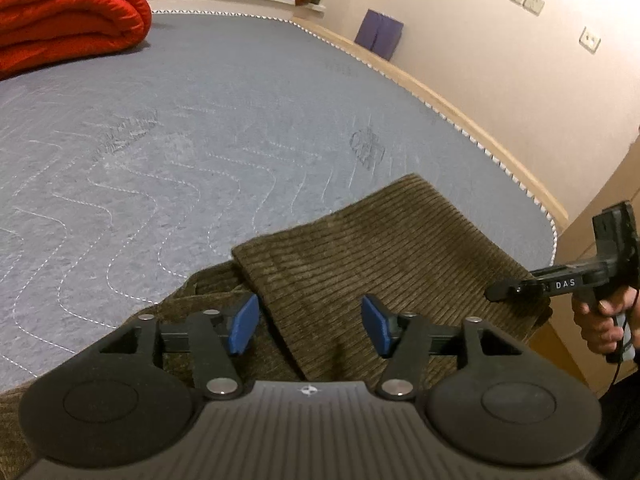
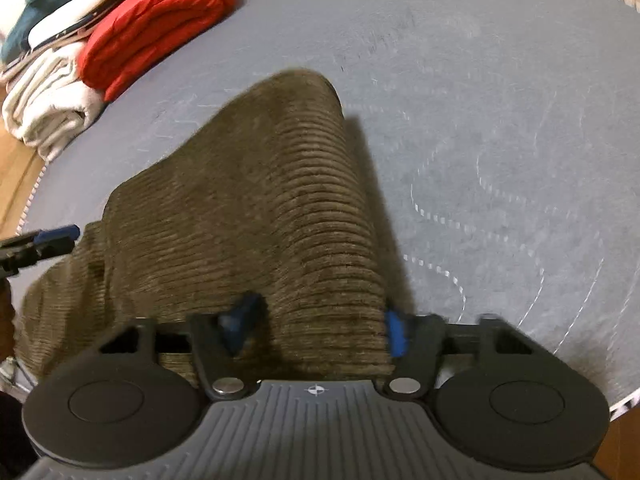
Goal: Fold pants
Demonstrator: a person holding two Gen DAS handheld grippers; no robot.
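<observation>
We hold a two-finger gripper in each hand over a grey-blue quilted mat (image 1: 224, 120) with pale wavy stitching. The pants (image 1: 360, 248), olive-brown corduroy, lie near the mat's front edge, partly doubled over so that one layer rests on another with a slanted edge across the lower one.

In the left wrist view, the left gripper (image 1: 310, 326) hovers over the pants with its blue pads (image 1: 244, 330) standing apart. The cloth lies below and between them, and neither pad presses on it, so this claw is released. At the right edge of that view a hand (image 1: 604, 320) grips the handle of the right gripper (image 1: 494, 292), whose dark tip reaches the right border of the pants.

In the right wrist view, the right gripper (image 2: 318, 326) has a raised ridge of corduroy between its fingers. The pants (image 2: 256, 200) rise toward the camera as a lifted fold, and both blue pads sit against its sides, so this claw is grasping the pants. This view is somewhat blurred. The left gripper's blue tip (image 2: 56, 236) shows at the left edge, beside the pants.

Farther back on the mat lies a folded red blanket (image 1: 68, 12), with a stack of white and teal cloth (image 2: 48, 80) just beside it
</observation>
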